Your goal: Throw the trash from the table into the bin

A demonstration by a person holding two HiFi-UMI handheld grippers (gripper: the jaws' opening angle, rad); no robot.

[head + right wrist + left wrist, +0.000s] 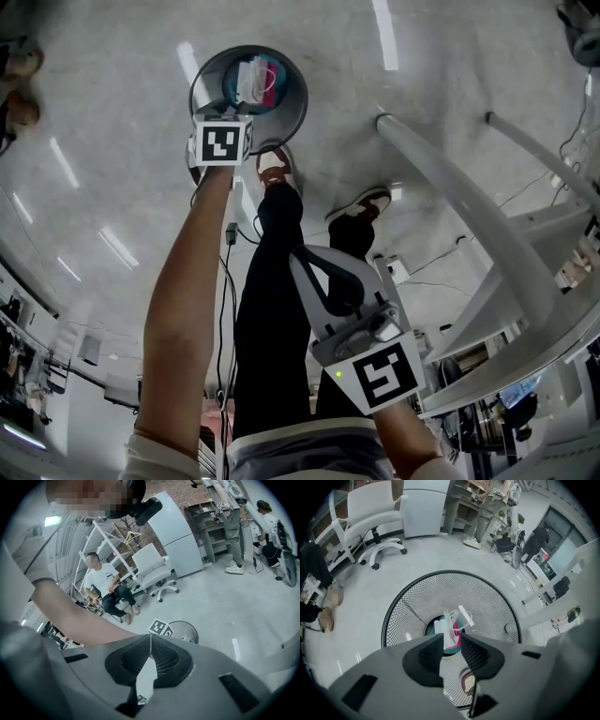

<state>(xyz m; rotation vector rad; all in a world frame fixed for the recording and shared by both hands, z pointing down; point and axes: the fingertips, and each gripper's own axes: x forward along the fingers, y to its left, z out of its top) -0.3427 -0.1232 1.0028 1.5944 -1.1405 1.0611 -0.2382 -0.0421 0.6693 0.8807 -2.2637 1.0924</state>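
This looked like a lab or workshop fitted out with office furniture. The floor (440, 555) was bare polished grey, with long light strips (384, 33) mirrored in it. A white swivel chair (375, 517) on casters stood by a tall white cabinet (424, 506), with open white shelving (98, 531) and a brick wall (183, 491) behind (what the shelves held was too small to tell). One person (105, 585) sat by the shelving; another (233, 527) stood at a cluttered bench (208, 527). A wire-mesh bin (393, 616) stood on the floor.
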